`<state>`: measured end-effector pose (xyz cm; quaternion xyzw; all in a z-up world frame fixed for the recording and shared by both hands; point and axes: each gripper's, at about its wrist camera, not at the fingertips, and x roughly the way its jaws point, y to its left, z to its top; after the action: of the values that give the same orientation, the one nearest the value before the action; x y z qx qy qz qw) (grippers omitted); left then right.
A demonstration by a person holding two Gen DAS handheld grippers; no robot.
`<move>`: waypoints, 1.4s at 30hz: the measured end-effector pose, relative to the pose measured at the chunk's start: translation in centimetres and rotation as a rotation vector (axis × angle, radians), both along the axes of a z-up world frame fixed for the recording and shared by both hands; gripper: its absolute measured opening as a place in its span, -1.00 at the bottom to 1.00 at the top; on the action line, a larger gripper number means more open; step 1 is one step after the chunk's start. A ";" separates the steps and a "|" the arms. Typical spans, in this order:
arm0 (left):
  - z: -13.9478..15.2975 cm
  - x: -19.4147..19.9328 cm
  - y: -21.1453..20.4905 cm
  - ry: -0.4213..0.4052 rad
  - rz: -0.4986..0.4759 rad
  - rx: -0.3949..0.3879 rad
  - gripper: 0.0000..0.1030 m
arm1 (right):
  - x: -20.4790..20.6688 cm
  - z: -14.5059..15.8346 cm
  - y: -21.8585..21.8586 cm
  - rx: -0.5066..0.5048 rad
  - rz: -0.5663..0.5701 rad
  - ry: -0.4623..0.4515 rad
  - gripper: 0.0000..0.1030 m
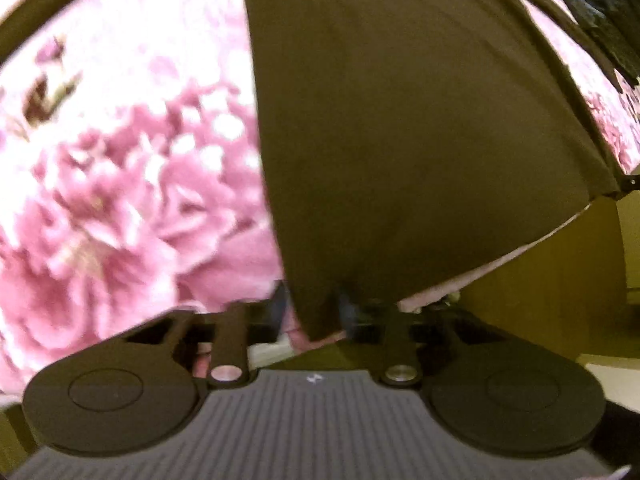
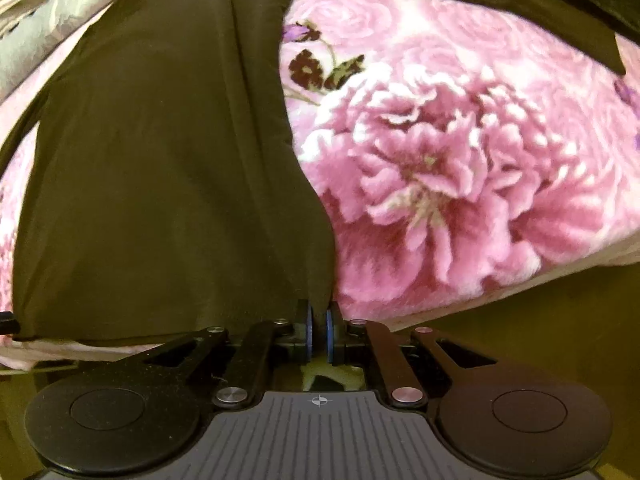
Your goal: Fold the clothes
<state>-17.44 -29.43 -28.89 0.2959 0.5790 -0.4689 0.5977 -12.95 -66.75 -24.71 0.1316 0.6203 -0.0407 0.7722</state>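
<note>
A dark olive-brown garment lies spread on a pink floral blanket. In the left wrist view, which is blurred, its lower corner narrows down into my left gripper. The cloth hides the fingertips, and the jaws look shut on it. In the right wrist view the same garment fills the left half. Its right edge runs down between the blue pads of my right gripper, which is shut on that edge.
The floral blanket covers a bed, and its brown wooden side drops away at the lower right. A black item lies at the far right. Pale grey bedding shows at the top left.
</note>
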 end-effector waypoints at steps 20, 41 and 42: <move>3.0 0.9 2.7 -0.072 -0.109 0.021 -0.87 | -0.6 0.5 0.6 -0.072 -0.076 0.055 0.33; 13.7 10.2 6.4 -0.371 0.034 -0.063 -0.44 | 6.0 8.7 12.3 0.085 0.049 -0.112 0.33; 14.1 10.7 6.4 -0.384 0.051 -0.059 -0.44 | 6.6 8.4 12.2 0.096 0.049 -0.107 0.33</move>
<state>-6.74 -22.99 -14.83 0.3476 0.4479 -0.4053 0.7172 -6.31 -54.53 -16.30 0.1550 0.5825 0.0150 0.7978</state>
